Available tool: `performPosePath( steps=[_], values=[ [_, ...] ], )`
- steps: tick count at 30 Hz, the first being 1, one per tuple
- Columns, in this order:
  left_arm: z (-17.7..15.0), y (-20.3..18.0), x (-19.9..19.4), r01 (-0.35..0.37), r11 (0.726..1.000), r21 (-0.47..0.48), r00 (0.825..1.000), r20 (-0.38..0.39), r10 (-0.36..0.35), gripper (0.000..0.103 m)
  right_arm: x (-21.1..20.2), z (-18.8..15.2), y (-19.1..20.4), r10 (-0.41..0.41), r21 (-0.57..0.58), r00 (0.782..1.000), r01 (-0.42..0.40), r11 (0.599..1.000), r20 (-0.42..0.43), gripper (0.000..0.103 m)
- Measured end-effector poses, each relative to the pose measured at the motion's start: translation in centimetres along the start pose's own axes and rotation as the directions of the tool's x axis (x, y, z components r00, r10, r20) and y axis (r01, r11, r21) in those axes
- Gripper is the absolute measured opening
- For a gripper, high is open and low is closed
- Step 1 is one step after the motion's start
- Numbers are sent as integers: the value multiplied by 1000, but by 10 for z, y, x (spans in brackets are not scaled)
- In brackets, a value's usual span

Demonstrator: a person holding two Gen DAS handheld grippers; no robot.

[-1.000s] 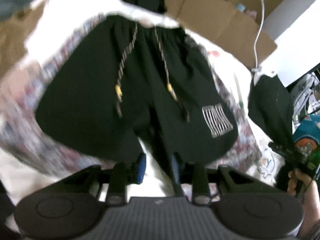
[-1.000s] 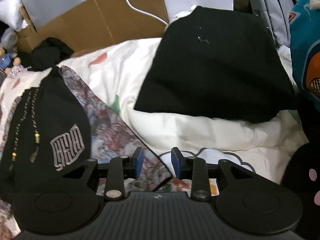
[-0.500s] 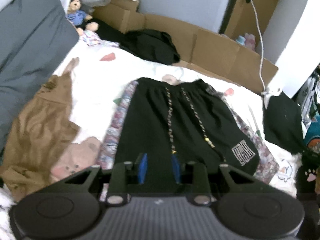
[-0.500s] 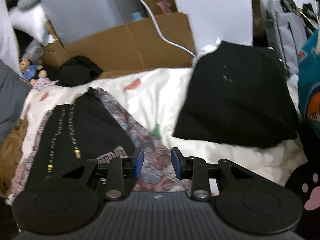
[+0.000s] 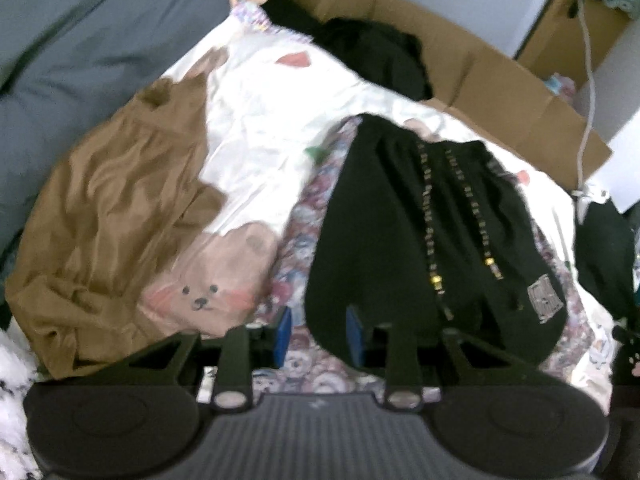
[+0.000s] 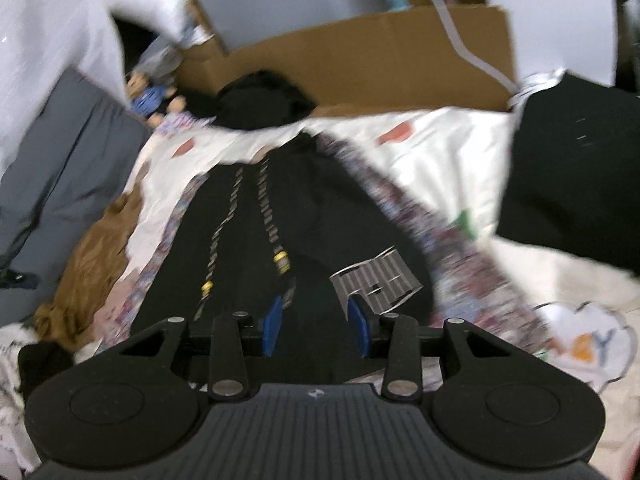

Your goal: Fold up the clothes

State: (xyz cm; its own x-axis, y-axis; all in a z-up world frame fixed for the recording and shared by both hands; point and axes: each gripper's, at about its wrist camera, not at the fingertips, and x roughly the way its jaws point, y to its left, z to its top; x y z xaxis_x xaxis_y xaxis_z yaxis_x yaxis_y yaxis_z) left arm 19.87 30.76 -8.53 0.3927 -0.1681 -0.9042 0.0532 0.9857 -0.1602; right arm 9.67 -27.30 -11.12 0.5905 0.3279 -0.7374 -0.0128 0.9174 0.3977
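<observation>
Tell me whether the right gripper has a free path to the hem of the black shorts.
Probably yes. The right gripper is open just above the near hem of the black shorts, which lie flat on the patterned cloth; nothing sits between them.

Black shorts (image 5: 400, 240) as ref: brown garment (image 5: 108, 220) crowds left, folded black cloth (image 6: 572, 184) right, cardboard (image 6: 360, 64) blocks behind; bare white sheet (image 5: 256, 152) btwn shorts & brown garment.

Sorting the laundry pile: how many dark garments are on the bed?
3: black shorts spread mid-bed over a patterned cloth, a black heap by the cardboard, a folded black piece at right. More may be hidden.
</observation>
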Motion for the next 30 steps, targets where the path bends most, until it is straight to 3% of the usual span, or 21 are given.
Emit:
performPosePath(
  steps=[8,17,20,26,30],
  values=[
    [-26,36,46,5,1000,-18,998,-62,-6,32,53,-35,54,86,-42,989,-92,995,-120,43],
    [-51,61,83,10,999,-49,993,-120,-16,32,101,-67,95,119,-52,964,-135,989,-238,43],
    [-59,68,97,11,998,-58,988,-156,-19,32,118,-76,106,106,-64,955,-128,990,-276,54],
    [-76,80,123,0,996,-88,975,-220,-20,32,145,-92,119,102,-63,940,-129,990,-327,56],
    [-85,86,135,-30,997,-70,972,-234,13,45,161,-100,122,89,-57,935,-115,992,-342,56]
  ],
)
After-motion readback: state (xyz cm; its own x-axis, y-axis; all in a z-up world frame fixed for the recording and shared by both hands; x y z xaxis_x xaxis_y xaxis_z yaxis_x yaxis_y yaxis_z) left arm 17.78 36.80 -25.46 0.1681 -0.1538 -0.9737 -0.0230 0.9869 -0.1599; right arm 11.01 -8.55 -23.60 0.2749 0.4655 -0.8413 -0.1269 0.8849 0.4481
